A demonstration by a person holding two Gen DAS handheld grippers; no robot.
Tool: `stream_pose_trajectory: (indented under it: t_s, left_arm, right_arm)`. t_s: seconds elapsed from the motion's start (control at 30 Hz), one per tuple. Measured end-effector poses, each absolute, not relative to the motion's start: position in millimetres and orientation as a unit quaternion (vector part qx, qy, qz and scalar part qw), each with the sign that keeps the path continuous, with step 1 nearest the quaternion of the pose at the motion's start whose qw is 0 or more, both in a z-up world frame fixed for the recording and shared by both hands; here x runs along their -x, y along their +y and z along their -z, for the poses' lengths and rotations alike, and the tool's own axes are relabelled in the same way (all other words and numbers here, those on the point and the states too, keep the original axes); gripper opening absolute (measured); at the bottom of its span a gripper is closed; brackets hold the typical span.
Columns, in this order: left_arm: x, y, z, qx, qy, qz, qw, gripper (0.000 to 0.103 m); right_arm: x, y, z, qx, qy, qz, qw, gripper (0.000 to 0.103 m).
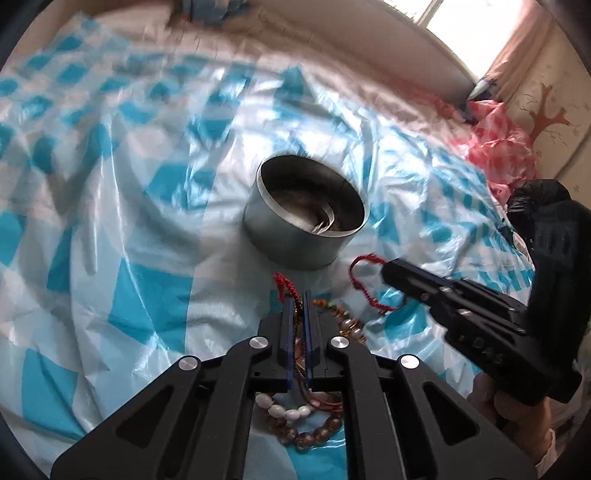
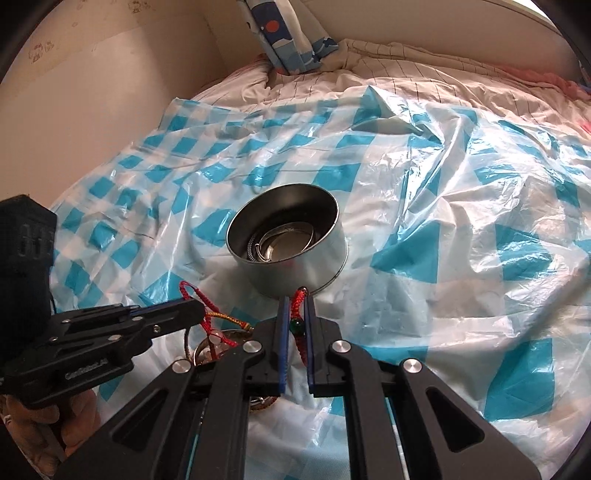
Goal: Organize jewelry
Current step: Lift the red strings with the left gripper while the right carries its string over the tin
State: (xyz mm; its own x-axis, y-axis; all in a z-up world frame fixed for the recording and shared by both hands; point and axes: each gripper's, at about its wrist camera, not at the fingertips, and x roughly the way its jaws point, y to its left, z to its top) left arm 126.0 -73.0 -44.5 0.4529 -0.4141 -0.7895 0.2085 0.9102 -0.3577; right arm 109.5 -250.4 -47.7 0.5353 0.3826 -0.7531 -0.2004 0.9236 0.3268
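A round metal tin point(image 1: 306, 212) stands open on the blue-checked plastic sheet; in the right wrist view the tin point(image 2: 291, 236) holds metal rings. My left gripper point(image 1: 298, 295) is shut on a red cord bracelet point(image 1: 286, 286), just short of the tin. It also shows in the right wrist view point(image 2: 197, 310). My right gripper point(image 2: 295, 295) is shut on another red braided bracelet point(image 2: 298, 301) with a green bead. In the left wrist view that gripper point(image 1: 386, 267) holds the red loop point(image 1: 360, 282) right of the tin. Bead bracelets point(image 1: 299, 417) lie in a pile under my left gripper.
The plastic sheet point(image 2: 461, 221) covers a bed with a pale quilt point(image 2: 388, 66). A patterned pillow point(image 2: 284, 33) leans at the back. A pink checked bag point(image 1: 498, 147) lies at the right by the wall. More bracelets point(image 2: 218, 339) lie left of my right gripper.
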Motion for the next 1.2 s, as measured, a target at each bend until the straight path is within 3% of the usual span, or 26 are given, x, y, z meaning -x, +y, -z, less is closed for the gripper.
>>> stream_pose_trajectory:
  t_s: [0.07,0.17,0.23,0.3,0.33,0.37,0.77,1.2]
  left_arm:
    - [-133,-72,55,0.104,0.515,0.170,0.834,0.011]
    - [-140,-71,60,0.105,0.523,0.159,0.831,0.032]
    - [-143,-71,63,0.108,0.524,0.155,0.830,0.033]
    - [-143,-72,64,0.104,0.523,0.157,0.832,0.024]
    - [-142,-74,64,0.093,0.522,0.156,0.833,0.007]
    - [-141,-75,63,0.087,0.519,0.156,0.836,0.002]
    - [-110,-67,-10,0.129,0.342,0.255,0.895,0.001]
    - [-133,-65,-26,0.179,0.299,0.276,0.896,0.001]
  right_arm:
    - [-110,-249,50,-0.098,0.457,-0.169,0.868,0.008]
    - [-110,-249,52,-0.096,0.459,-0.169,0.867,0.008]
    - [-110,-249,52,-0.097,0.458,-0.168,0.867,0.008]
    - [-110,-249,53,-0.098,0.458,-0.167,0.868,0.008]
    - [-110,-250,53,-0.099,0.458,-0.167,0.868,0.008]
    - [-110,-251,53,-0.099,0.458,-0.166,0.868,0.008]
    - [-104,-262,28,-0.123,0.397,-0.171,0.893,0.008]
    - [-101,-261,-21,-0.118,0.285,-0.145,0.940,0.008]
